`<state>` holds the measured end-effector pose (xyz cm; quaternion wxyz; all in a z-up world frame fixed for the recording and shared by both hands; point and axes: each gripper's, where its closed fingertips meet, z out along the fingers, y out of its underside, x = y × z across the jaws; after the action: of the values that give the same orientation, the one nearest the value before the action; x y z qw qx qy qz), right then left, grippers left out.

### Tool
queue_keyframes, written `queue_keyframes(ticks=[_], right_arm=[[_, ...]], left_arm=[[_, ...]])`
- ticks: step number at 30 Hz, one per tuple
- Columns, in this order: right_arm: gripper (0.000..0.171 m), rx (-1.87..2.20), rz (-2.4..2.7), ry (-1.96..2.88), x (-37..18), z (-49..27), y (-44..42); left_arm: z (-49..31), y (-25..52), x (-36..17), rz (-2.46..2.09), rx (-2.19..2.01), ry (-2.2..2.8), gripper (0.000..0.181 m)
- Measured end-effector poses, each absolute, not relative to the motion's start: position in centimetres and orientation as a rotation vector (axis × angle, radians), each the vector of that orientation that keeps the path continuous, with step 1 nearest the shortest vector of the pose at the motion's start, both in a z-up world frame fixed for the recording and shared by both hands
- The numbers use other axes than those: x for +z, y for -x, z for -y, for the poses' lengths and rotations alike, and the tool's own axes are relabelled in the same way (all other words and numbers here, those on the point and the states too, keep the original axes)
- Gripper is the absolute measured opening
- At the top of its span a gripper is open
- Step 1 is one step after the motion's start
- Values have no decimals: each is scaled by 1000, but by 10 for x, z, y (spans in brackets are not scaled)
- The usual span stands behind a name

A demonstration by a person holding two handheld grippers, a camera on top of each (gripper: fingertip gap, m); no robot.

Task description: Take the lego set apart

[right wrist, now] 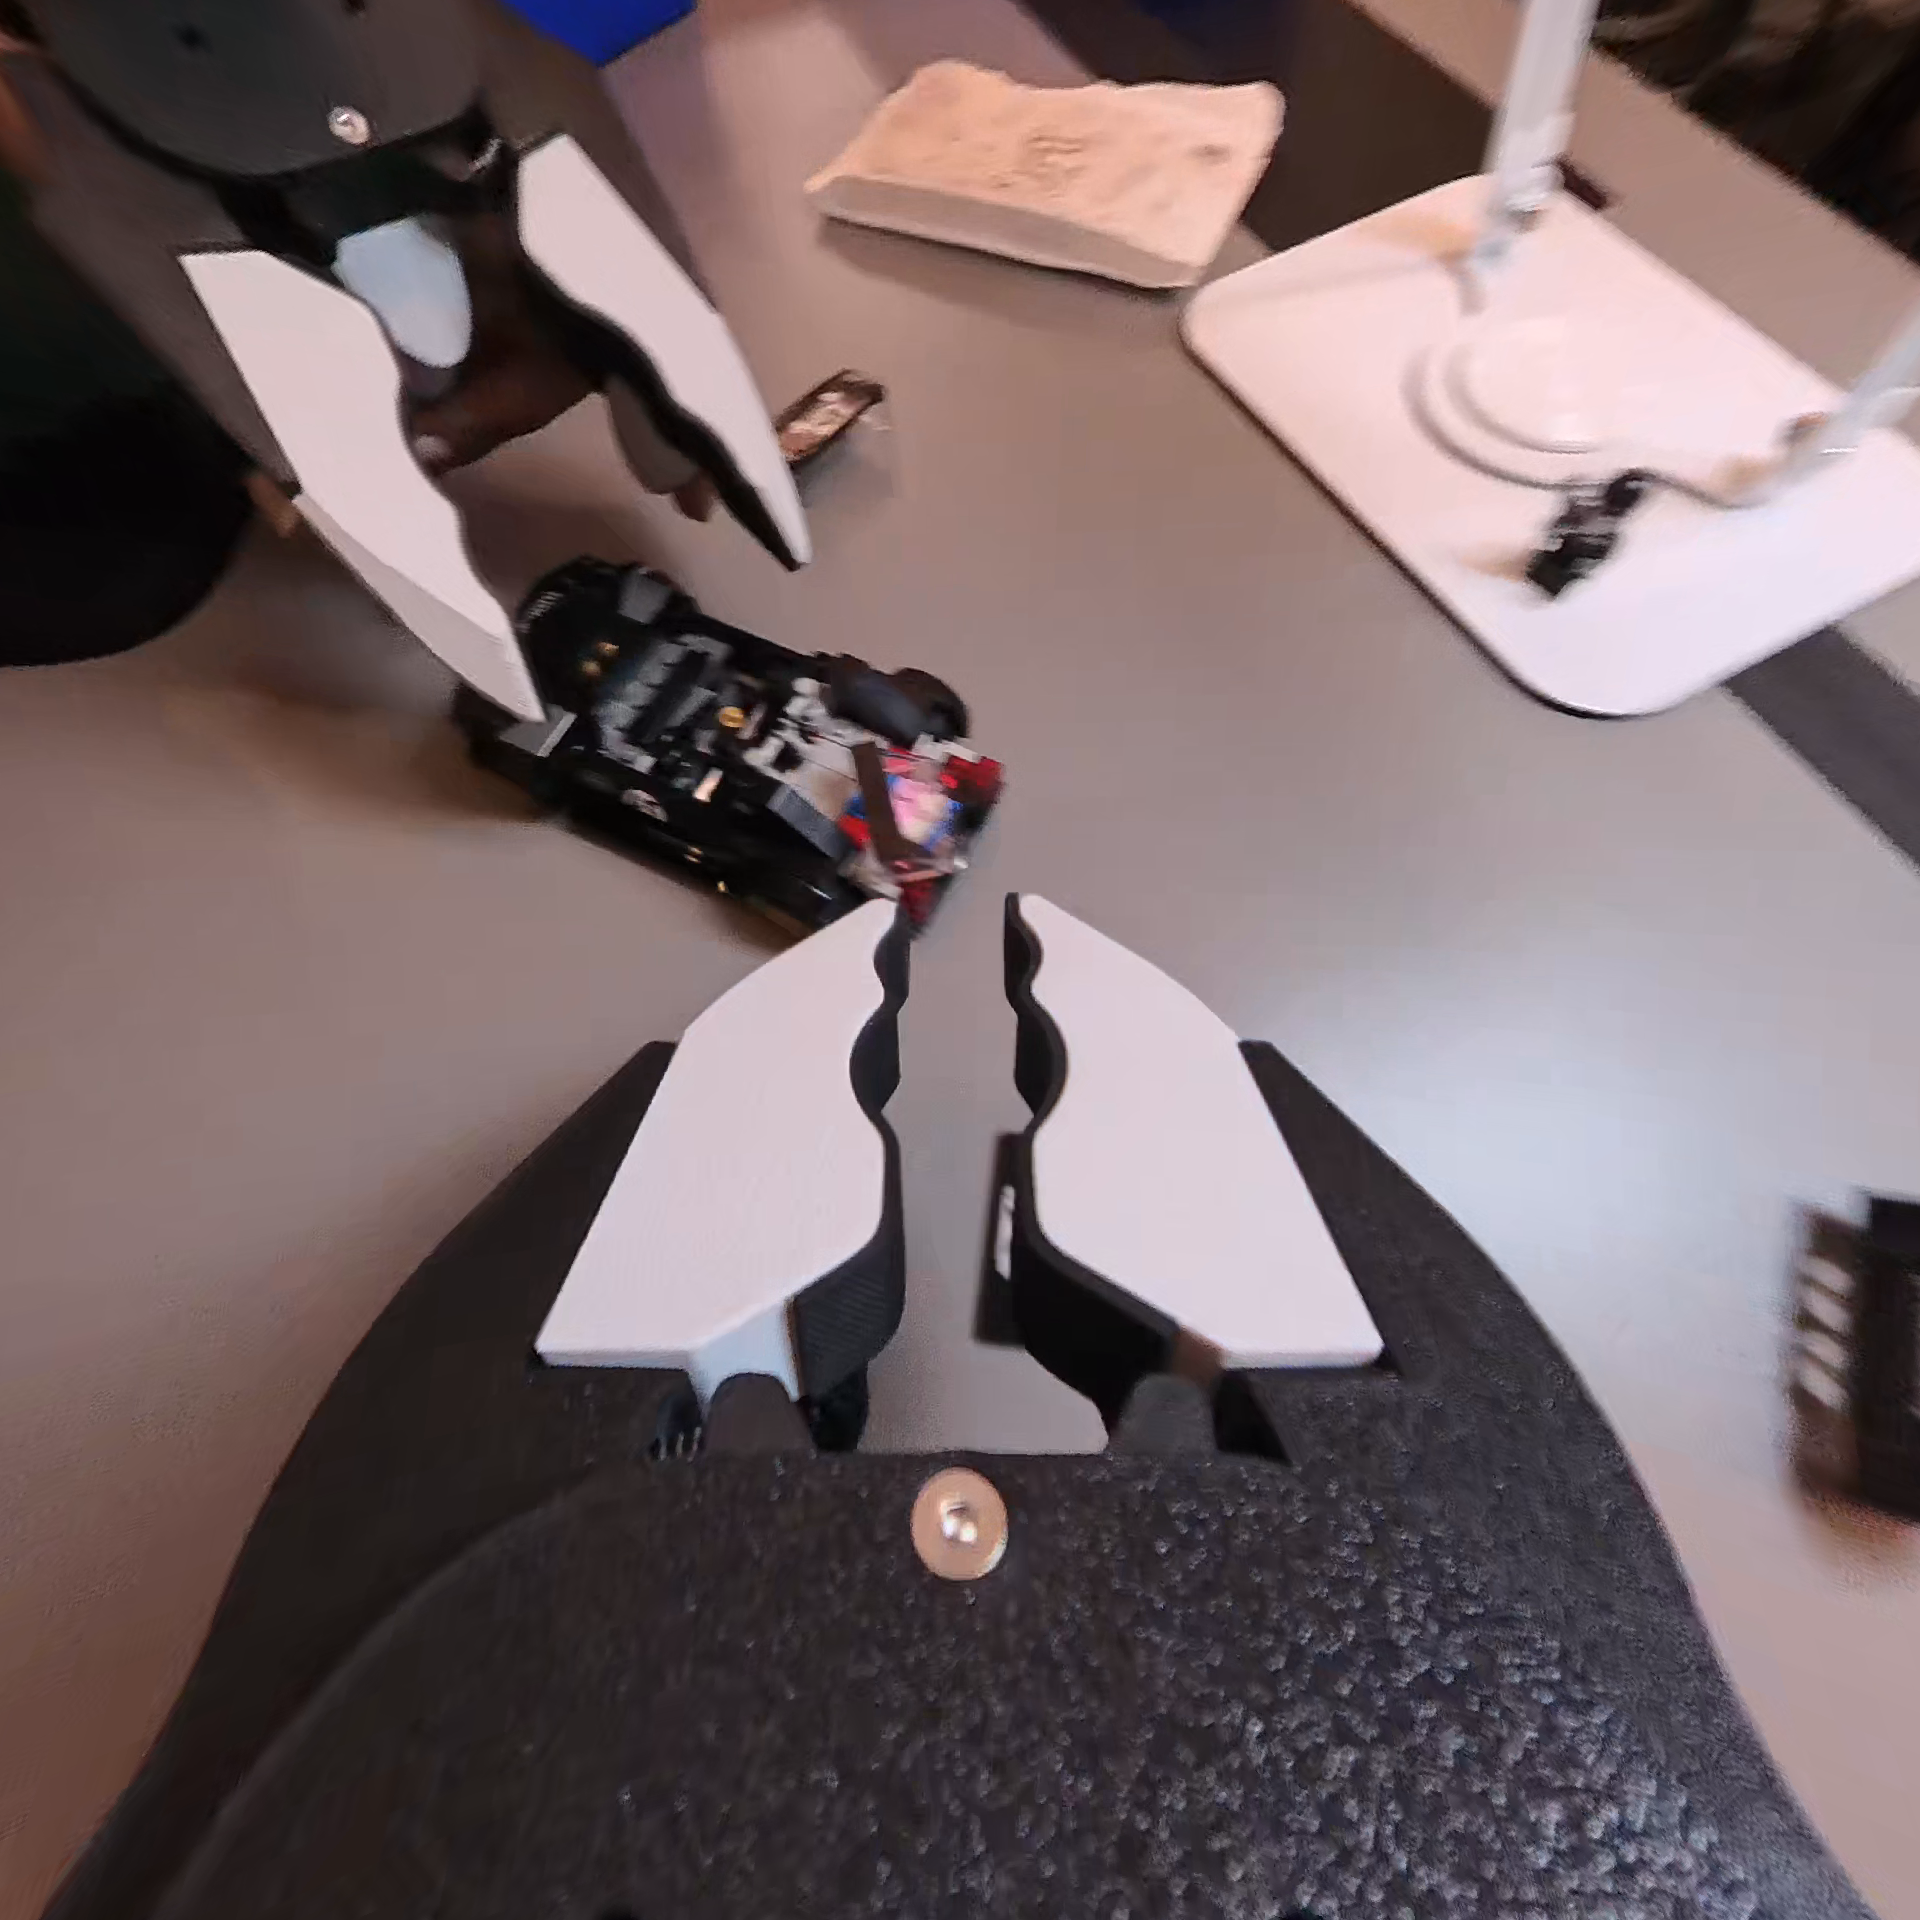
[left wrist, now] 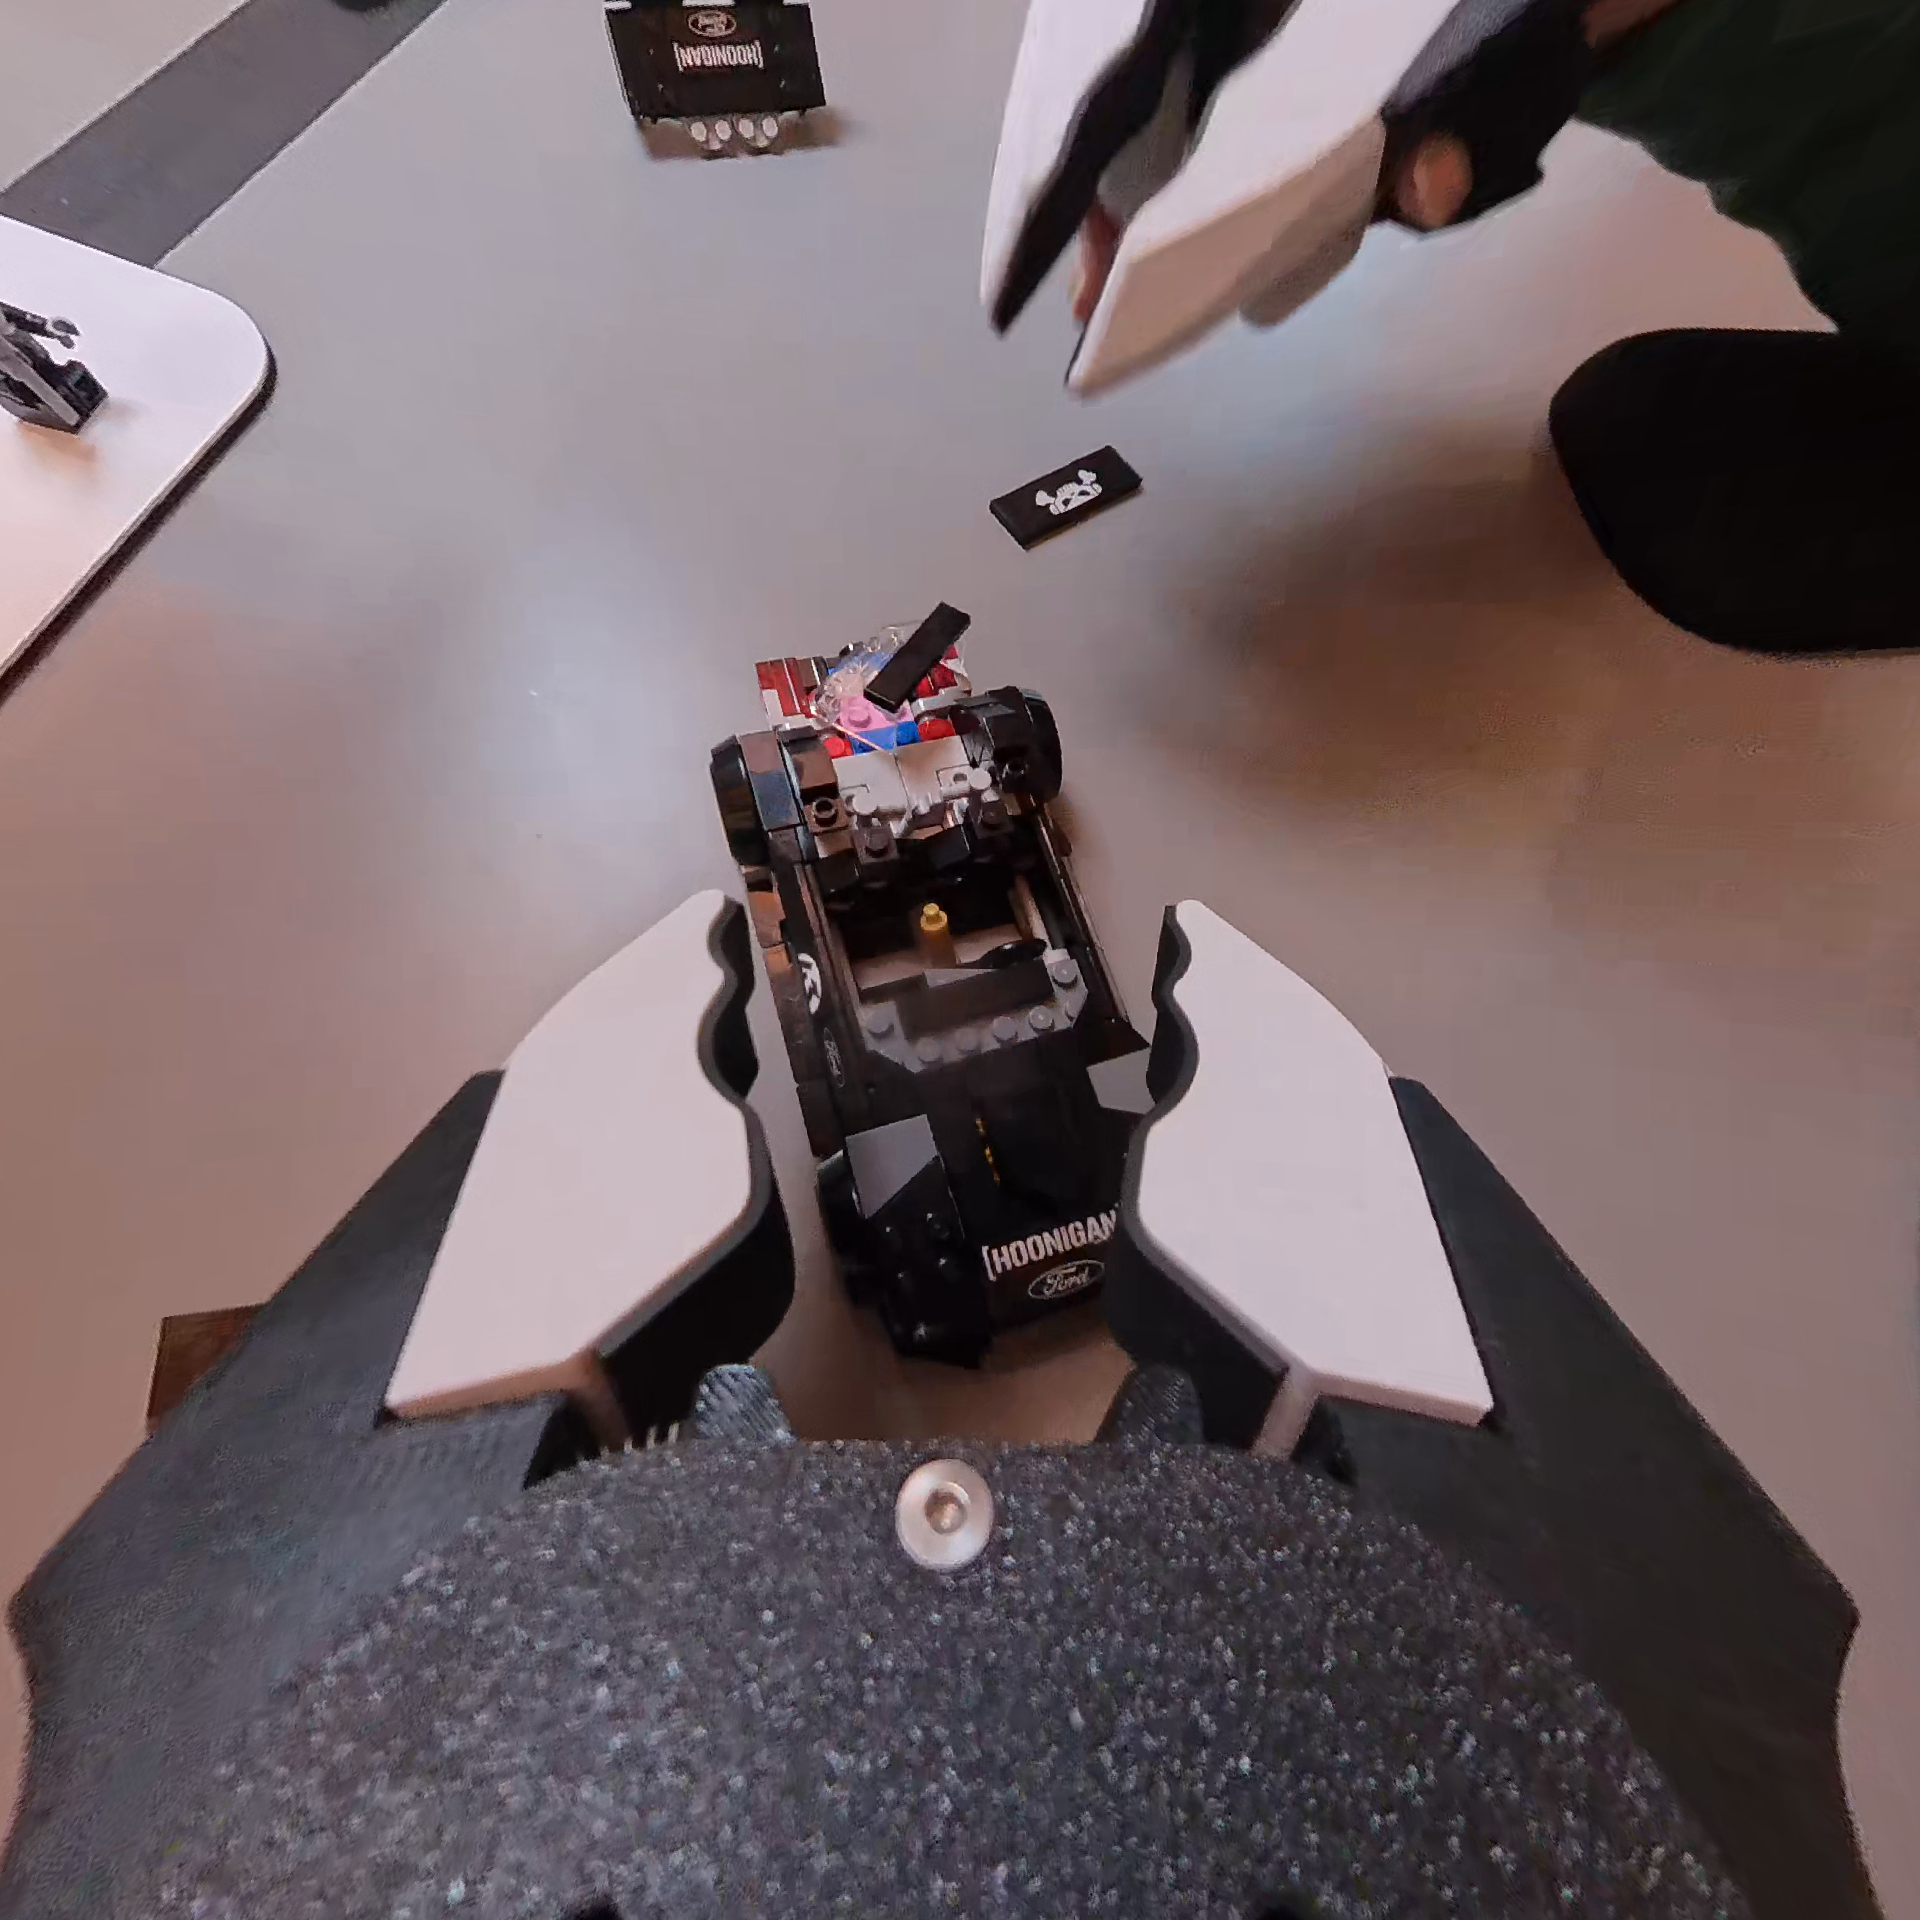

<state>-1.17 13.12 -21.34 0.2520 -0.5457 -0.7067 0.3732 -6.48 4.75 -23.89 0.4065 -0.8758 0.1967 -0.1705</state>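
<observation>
The lego car (left wrist: 925, 997) lies lengthwise between my open left claw (left wrist: 951, 914); my right claw (right wrist: 951, 909), slightly open, empty, hovers beyond, a black tile (left wrist: 1065, 496) beside it.

Soft, even daylight-like light falls on the grey surface (left wrist: 416, 623), with a pale sheen near its middle and diffuse shadows at the right. The left wrist view is mostly sharp, though the right gripper (left wrist: 1049, 343) is motion-blurred. The right wrist view is smeared throughout. Both views bulge with wide-angle distortion at the edges.
</observation>
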Motion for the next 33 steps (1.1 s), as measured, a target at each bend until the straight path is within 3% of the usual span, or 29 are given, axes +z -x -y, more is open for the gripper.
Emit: queue_keyframes(ticks=[12,25,33], right_arm=[[9,827,2145,1409,-253,-107,45],[8,872,1872,1465,-208,-135,18],[8,864,1865,1513,-229,-124,-16]], left_arm=[[-13,75,-247,-466,-406,2249,78],[-13,69,-267,-525,-391,2277,76],[-25,67,-265,-477,-378,2241,74]])
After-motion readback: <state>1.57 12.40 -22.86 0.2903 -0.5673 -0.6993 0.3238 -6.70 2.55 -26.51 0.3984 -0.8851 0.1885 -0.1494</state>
